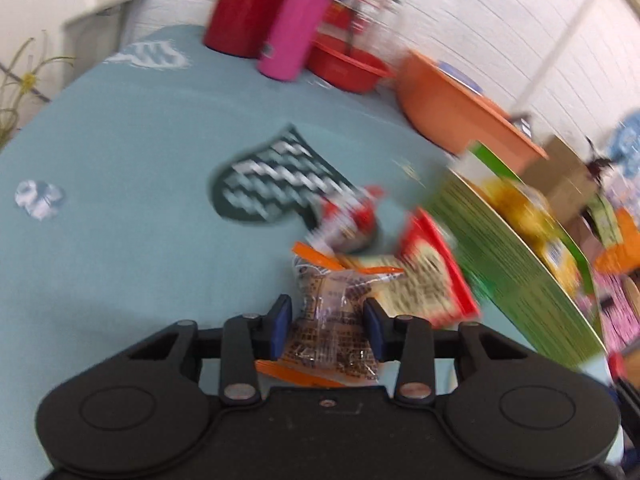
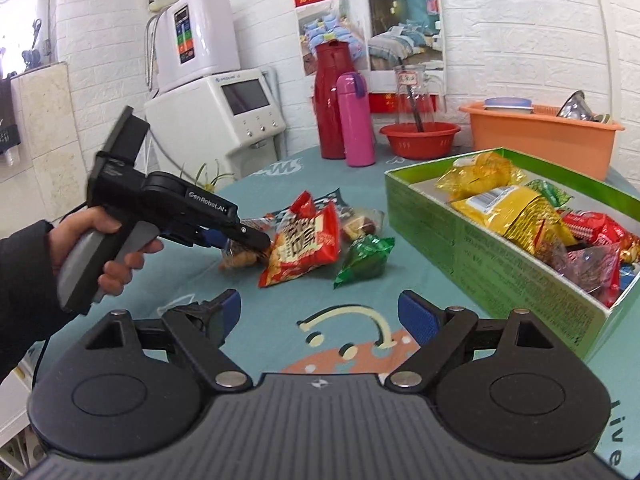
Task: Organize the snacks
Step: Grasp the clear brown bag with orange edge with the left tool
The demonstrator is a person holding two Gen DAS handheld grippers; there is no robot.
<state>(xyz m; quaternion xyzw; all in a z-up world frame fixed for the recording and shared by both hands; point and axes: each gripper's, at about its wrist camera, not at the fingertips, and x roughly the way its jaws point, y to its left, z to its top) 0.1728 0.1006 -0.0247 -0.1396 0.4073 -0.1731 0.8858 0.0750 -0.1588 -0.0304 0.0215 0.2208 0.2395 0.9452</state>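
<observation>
The left gripper (image 1: 326, 326) pinches a clear, orange-edged snack packet (image 1: 332, 320) between its 2 blue pads, low in the centre of the left wrist view; that view is smeared, so whether the packet is off the cloth is hard to say. In the right wrist view the same gripper (image 2: 256, 242), held by a hand (image 2: 100, 248) in a dark sleeve, reaches in from the left to the loose pile at mid-frame. There a red snack bag (image 2: 304, 248) lies touching a green wrapped sweet (image 2: 364, 258). The right gripper (image 2: 320, 316) hangs spread wide at the bottom of its view, with only cloth between its pads. The round table wears a teal patterned tablecloth (image 2: 280, 300). At right stands a green box (image 2: 500, 276), already holding yellow and red packets. At the far edge stand a red thermos (image 2: 330, 104), a pink bottle (image 2: 354, 120), a red basin (image 2: 420, 138) and an orange tub (image 2: 540, 136). Behind is a white brick wall (image 2: 512, 40) with a poster, and white appliances at upper left.
</observation>
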